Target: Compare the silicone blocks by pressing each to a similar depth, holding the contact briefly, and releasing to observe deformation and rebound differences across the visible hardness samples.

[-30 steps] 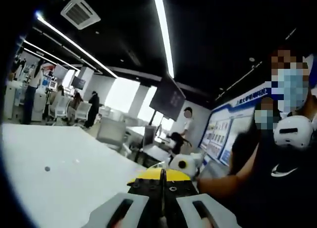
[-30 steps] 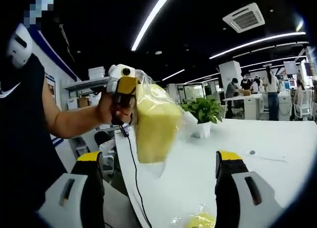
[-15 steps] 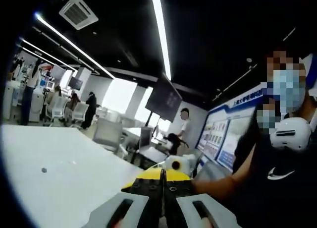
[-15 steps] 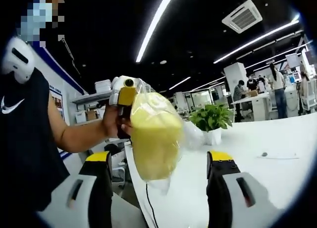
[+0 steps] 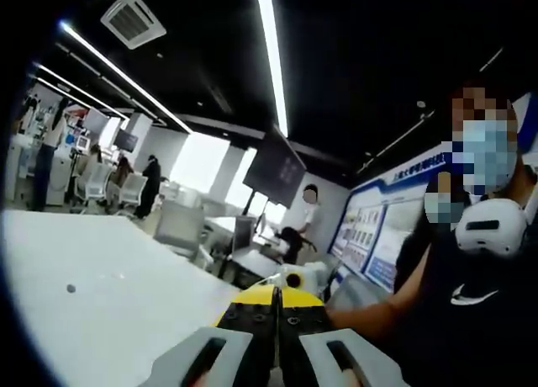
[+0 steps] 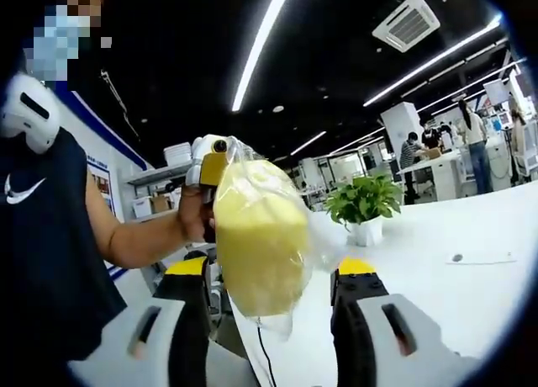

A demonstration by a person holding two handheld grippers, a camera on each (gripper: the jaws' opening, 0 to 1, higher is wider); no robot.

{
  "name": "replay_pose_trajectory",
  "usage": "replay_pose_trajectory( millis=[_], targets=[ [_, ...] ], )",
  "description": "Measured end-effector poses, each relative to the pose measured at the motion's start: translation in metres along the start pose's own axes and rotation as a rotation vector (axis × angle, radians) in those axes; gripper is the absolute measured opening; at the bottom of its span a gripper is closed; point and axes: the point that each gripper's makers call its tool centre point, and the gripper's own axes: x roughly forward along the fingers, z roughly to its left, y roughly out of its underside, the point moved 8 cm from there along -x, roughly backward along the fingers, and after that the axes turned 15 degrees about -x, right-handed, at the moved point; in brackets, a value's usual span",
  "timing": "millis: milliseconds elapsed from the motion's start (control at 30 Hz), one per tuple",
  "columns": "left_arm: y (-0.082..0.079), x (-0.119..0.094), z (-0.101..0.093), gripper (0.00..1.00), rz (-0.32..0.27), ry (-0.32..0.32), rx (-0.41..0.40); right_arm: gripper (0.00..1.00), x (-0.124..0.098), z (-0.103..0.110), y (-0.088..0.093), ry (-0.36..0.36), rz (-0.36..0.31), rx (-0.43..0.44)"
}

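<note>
Now close the open right claw (image 6: 271,315) gently on the bagged yellow block (image 6: 256,248) hanging at 12 o'clock from the shut left claw (image 6: 212,156), squeezing squarely mid-body.

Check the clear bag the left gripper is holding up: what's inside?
Inside the clear bag is one yellow block, hanging between the right gripper's open jaws. The left gripper pinches the bag's top, covering that part.
</note>
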Motion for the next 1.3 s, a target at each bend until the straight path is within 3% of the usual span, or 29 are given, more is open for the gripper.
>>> replay_pose_trajectory(
  millis=[100,167,433,533,600,1300],
  targets=[
    [0.0,0.0,0.0,0.0,-0.003,0.0,-0.002,0.41,-0.001,-0.001,0.001,-0.003,0.013,-0.007],
    [0.0,0.0,0.0,0.0,0.001,0.002,-0.004,0.28,-0.003,-0.001,0.001,-0.01,0.012,-0.007],
    [0.0,-0.002,0.006,0.0,0.0,0.008,-0.016,0.26,-0.004,-0.002,0.001,0.007,0.02,-0.042],
    [0.0,-0.001,0.007,0.0,-0.001,0.007,-0.018,0.22,-0.005,-0.003,0.001,0.024,0.034,-0.037],
    [0.0,0.0,0.008,0.0,0.0,0.008,-0.02,0.18,-0.006,-0.006,0.0,0.052,0.04,-0.085],
    [0.001,-0.003,0.004,0.0,-0.013,-0.032,0.025,0.07,-0.005,0.0,-0.005,0.02,0.091,-0.025]
  ],
)
